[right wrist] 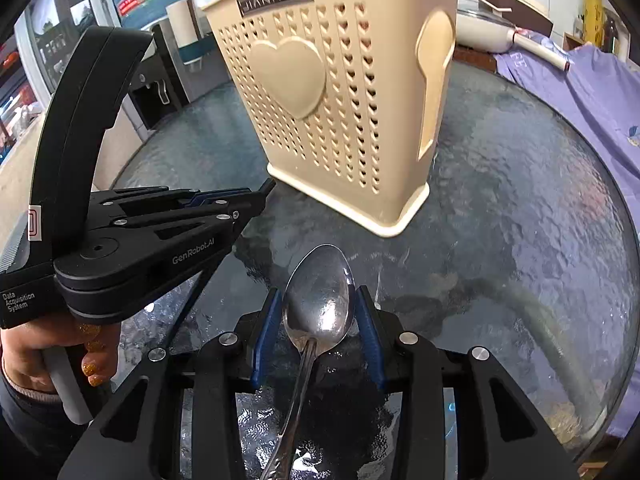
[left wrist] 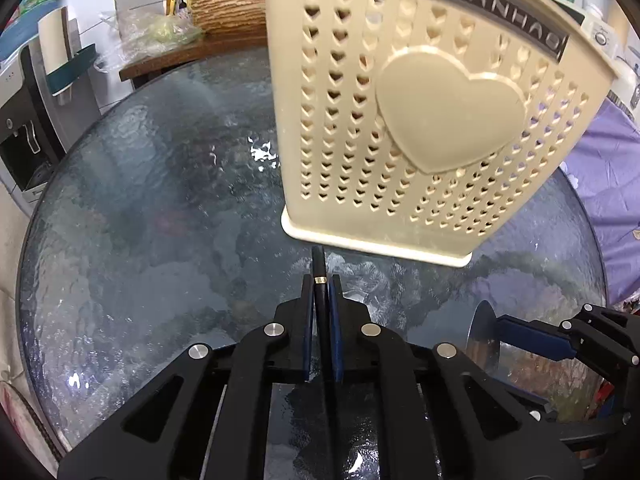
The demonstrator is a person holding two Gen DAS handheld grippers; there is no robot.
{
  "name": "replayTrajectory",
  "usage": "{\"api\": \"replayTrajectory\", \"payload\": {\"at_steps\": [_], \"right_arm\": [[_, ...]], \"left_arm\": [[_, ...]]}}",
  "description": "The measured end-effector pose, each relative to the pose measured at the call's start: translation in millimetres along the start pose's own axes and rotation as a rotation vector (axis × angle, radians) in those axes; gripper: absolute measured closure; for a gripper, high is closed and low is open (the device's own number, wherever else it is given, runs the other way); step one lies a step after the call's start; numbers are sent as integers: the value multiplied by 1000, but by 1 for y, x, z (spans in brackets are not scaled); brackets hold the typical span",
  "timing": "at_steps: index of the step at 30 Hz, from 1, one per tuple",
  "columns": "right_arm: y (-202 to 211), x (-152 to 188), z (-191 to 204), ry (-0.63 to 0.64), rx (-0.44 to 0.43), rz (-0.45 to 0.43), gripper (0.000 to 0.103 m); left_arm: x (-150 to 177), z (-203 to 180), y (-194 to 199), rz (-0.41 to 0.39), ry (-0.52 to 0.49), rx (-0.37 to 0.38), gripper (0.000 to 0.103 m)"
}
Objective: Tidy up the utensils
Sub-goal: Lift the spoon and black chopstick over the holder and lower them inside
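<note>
The left tongs (left wrist: 320, 280) are clamped on a thin black chopstick (left wrist: 319, 264) with a gold band, its tip pointing at the foot of the cream utensil holder (left wrist: 400, 120), which stands upright on the round glass table (left wrist: 160, 200). The right tongs (right wrist: 320, 300) grip a steel spoon (right wrist: 320, 300) by the edges of its bowl, handle trailing back towards the camera, just in front of the holder's near corner
</note>
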State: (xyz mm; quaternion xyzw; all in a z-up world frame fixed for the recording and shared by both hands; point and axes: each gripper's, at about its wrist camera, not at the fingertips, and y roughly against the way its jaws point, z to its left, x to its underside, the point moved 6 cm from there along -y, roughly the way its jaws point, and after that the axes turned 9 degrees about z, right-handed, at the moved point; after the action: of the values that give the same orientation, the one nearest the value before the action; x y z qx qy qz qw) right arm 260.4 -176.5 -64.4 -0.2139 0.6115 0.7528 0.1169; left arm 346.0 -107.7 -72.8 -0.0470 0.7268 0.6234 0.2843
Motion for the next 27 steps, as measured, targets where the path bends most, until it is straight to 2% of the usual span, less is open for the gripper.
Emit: {"api": "replayTrajectory", "payload": {"at_steps": [11,27], "right_arm": [[39,-9,-2,16,-68,-113,66],[81,-16,6,61,-68,-194,66]], "left_arm": [[-5,6,62,-129,20,34,95],[-10,7,142,-302,16,49,95]]}}
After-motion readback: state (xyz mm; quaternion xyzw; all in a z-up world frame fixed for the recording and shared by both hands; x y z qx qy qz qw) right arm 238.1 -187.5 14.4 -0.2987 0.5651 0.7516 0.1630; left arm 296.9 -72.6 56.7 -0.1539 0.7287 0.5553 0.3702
